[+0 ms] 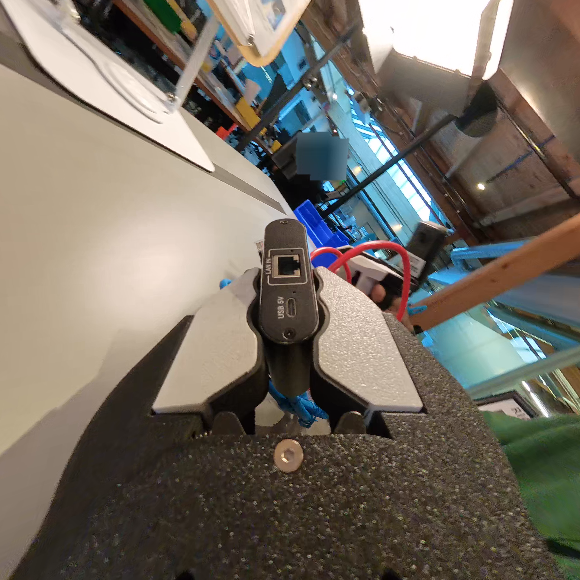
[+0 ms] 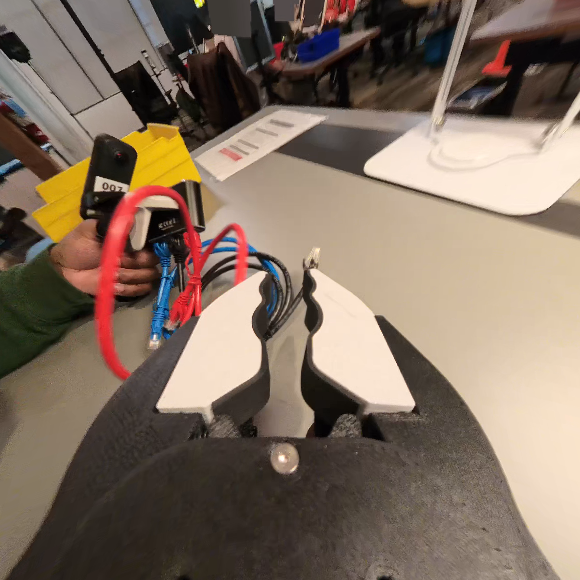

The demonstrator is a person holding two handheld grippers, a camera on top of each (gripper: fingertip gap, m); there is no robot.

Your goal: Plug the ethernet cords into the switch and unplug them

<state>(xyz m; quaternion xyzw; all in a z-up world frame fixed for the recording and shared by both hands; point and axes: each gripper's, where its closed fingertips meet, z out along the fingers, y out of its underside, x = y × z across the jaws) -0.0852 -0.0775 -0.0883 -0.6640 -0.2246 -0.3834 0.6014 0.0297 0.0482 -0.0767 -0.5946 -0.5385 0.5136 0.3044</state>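
My left gripper (image 1: 287, 277) is shut on the black switch (image 1: 288, 307), held off the grey table with its end face and two empty ports toward the camera. Blue cord (image 1: 301, 408) hangs beneath it and a red cord (image 1: 405, 270) loops behind. In the right wrist view the left gripper (image 2: 147, 226) holds the switch (image 2: 169, 221) at left, with blue (image 2: 161, 254), black (image 2: 179, 251) and red cords (image 2: 110, 282) plugged in below. My right gripper (image 2: 285, 276) has its jaws apart over the black cord (image 2: 282, 301); the cord's clear plug (image 2: 312, 254) lies just past the right fingertip.
A white stand base (image 2: 470, 179) with clear legs sits at the far right of the table (image 2: 408, 282). A paper sheet (image 2: 260, 138) lies at the far edge, beside a black strip (image 2: 339, 144). A yellow bin (image 2: 163, 163) stands behind the left gripper. A green sleeve (image 2: 31, 314) reaches in at left. Tip to tip, the grippers are about 20 centimetres apart.
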